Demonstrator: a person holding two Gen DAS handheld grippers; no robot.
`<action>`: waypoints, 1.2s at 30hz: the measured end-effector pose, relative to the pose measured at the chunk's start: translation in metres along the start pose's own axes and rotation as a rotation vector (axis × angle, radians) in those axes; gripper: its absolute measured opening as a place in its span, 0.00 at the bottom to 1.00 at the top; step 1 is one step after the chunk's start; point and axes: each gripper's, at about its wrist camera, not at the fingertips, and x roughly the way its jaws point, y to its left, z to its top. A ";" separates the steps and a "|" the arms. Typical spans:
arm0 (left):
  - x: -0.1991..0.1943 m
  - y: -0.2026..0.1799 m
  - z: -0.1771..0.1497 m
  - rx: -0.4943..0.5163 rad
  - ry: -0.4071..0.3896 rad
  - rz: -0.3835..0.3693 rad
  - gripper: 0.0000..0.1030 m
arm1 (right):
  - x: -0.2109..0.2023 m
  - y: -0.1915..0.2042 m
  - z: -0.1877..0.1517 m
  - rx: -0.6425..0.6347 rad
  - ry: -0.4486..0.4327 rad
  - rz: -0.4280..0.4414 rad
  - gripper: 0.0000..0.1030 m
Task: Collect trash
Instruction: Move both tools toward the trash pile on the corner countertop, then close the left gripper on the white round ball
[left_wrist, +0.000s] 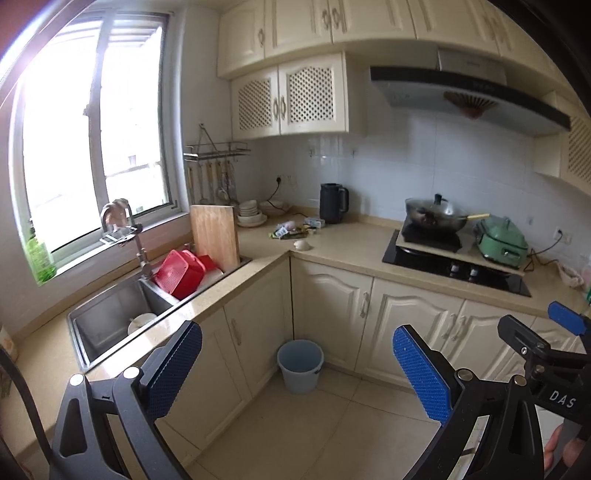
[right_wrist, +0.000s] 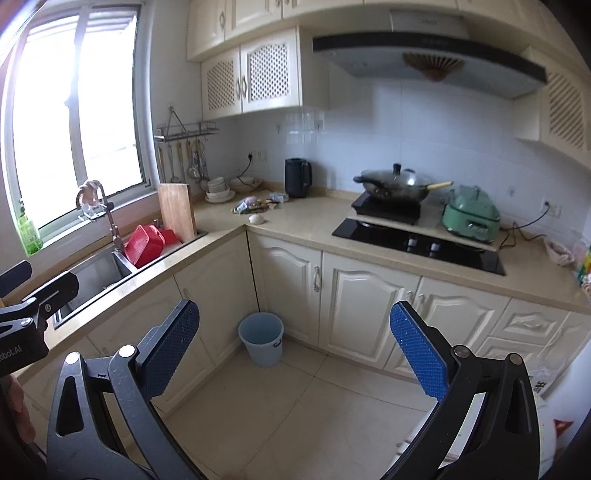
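Task barely begun — trash pile (left_wrist: 291, 230) untouched on the counter (left_wrist: 343, 247), centre of frame. Blue bin (left_wrist: 300, 365) below, on the floor, apparently empty. Left gripper (left_wrist: 297, 373) and right gripper (right_wrist: 294, 354) spread wide, holding nothing — all collecting left.

This is a home kitchen. Cream panelled wall cupboards (left_wrist: 314, 92) fill the top of the frame, and matching base cabinets (left_wrist: 369, 314) run beneath an L-shaped beige stone countertop (left_wrist: 343, 247). At lower left a stainless steel sink (left_wrist: 110, 317) sits under a large window (left_wrist: 92, 129). At right a black glass hob (left_wrist: 454, 267) carries a lidded steel wok (left_wrist: 436, 214), under a slanted grey range hood (left_wrist: 469, 96). White tiles cover the back wall, and a black electric kettle (left_wrist: 333, 203) stands at centre.
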 end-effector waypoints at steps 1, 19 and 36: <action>0.025 0.006 0.012 0.004 0.002 -0.003 0.99 | 0.018 0.002 0.006 0.008 0.003 0.003 1.00; 0.567 0.127 0.251 -0.031 0.115 -0.056 0.99 | 0.371 0.100 0.154 -0.060 0.070 -0.046 1.00; 1.201 0.033 0.369 -0.066 0.469 0.107 0.99 | 0.816 0.032 0.235 -0.138 0.302 0.085 1.00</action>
